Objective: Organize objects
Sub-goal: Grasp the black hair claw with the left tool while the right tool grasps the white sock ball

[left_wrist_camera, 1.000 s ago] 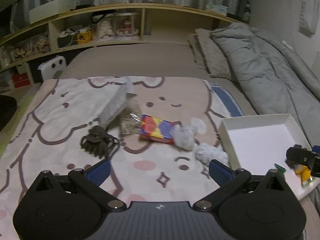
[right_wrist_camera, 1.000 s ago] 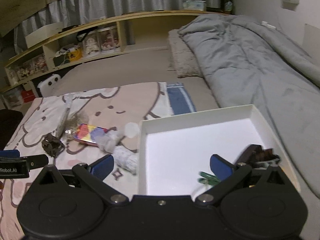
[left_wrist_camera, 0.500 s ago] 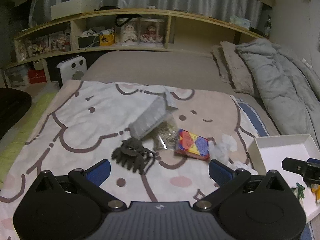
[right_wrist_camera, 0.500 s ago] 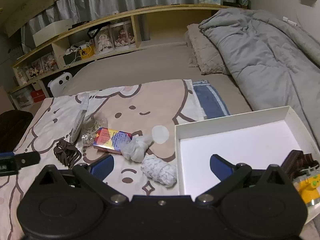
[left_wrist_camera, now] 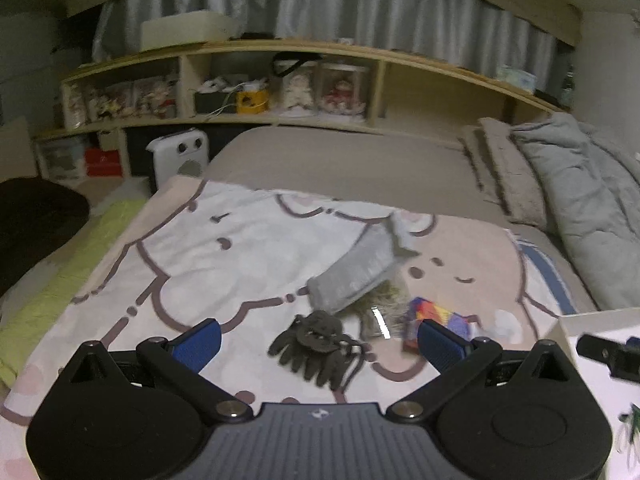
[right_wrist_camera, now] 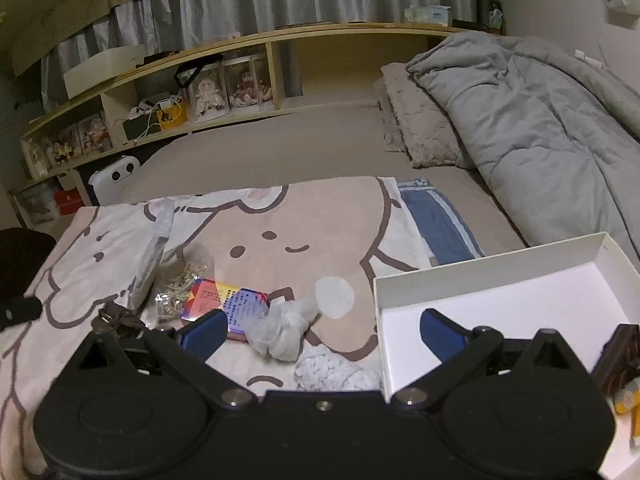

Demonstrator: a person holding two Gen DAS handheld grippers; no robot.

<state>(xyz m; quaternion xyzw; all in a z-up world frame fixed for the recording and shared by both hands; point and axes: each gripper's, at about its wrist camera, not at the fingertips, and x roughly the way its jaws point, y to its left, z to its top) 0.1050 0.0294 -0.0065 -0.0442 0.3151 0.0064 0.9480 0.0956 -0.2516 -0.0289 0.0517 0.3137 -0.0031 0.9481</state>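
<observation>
My left gripper (left_wrist_camera: 318,340) is open and empty, just above and behind a dark hair claw clip (left_wrist_camera: 316,338) on the cartoon blanket. Beyond the clip lie a grey pouch (left_wrist_camera: 356,274), a clear bag of rubber bands (left_wrist_camera: 380,304) and a colourful card box (left_wrist_camera: 438,314). My right gripper (right_wrist_camera: 322,328) is open and empty over a knotted white plastic bag (right_wrist_camera: 282,330) and a white knitted bundle (right_wrist_camera: 334,372). The white box (right_wrist_camera: 516,308) sits at the right, holding a brown clip (right_wrist_camera: 618,354) and a yellow item (right_wrist_camera: 626,400). The card box (right_wrist_camera: 224,304) also shows here.
A grey duvet (right_wrist_camera: 532,120) and pillow (right_wrist_camera: 420,124) lie at the back right. A wooden shelf (left_wrist_camera: 280,92) with dolls and boxes runs along the headboard. A white heater (left_wrist_camera: 180,156) stands at the bed's left. The blanket's left edge drops to a green sheet (left_wrist_camera: 52,284).
Both grippers have swung left and pulled back. The hair claw clip now sits between my left fingers; the white box has slid toward the right edge of both views.
</observation>
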